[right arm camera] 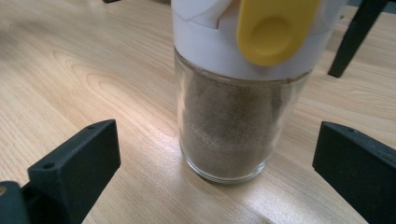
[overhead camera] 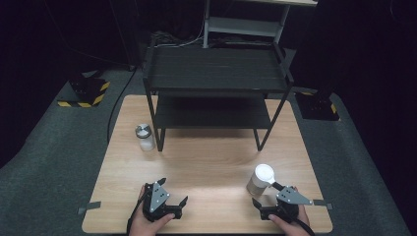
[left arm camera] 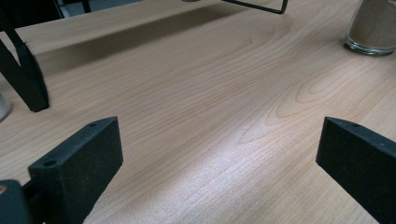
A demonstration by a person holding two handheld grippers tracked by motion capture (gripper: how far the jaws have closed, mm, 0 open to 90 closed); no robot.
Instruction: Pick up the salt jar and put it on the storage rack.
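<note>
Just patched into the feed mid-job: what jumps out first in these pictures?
The glass jar of brown powder with its white lid and yellow tab, standing on the wooden table right in front of the open right gripper. Behind it, the black two-tier rack takes up the table's far half, with a small silver-capped jar beside its left leg. The left gripper rests open near the front edge, nothing between its jaws.

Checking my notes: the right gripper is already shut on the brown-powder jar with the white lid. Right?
Not shut: in the right gripper view the right gripper stands open, its jaws wide apart on either side of the brown-powder jar, touching nothing.
</note>
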